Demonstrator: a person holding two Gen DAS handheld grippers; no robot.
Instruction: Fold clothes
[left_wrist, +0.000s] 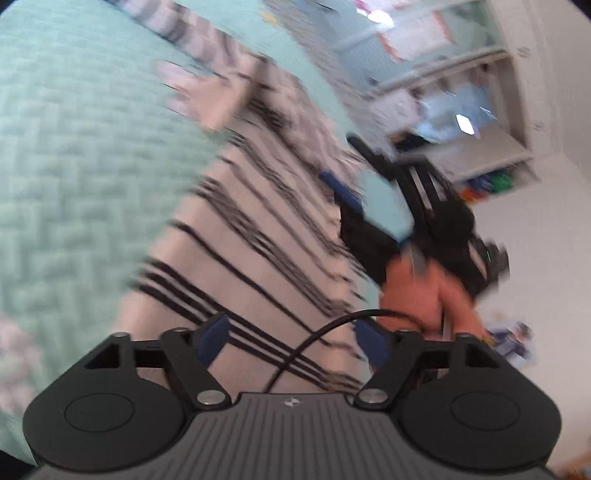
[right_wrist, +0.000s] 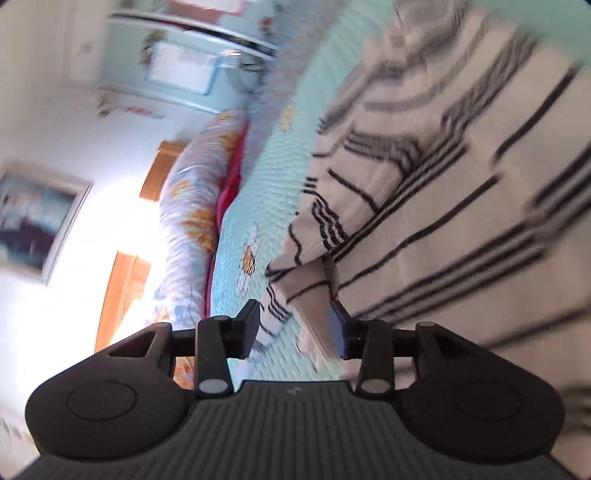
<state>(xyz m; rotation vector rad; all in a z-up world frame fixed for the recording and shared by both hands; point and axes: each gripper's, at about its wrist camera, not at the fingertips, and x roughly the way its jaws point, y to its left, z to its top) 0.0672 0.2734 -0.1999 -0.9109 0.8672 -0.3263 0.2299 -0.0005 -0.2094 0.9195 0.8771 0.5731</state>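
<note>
Brightness: daylight fills both my views, no dim corners except the black fisheye rim.
Glare: beside the floral quilt (right_wrist: 192, 206) the wall burns out to pure white.
Blur: my striped garment (left_wrist: 258, 229) smears hard; the shelves (left_wrist: 461, 110) beyond it smear too.
Sharpness: only my left tool (left_wrist: 291, 343) and right tool (right_wrist: 295, 328) stay crisp.
Distortion: the green bedspread (left_wrist: 74, 147) bulges toward the edges.
Shadows: soft, faint under the garment's folds.

Both wrist views, tilted, share striped garment (left_wrist: 258, 236) closely.

striped garment (right_wrist: 443, 206) lies on the bedspread (right_wrist: 266, 177).
</note>
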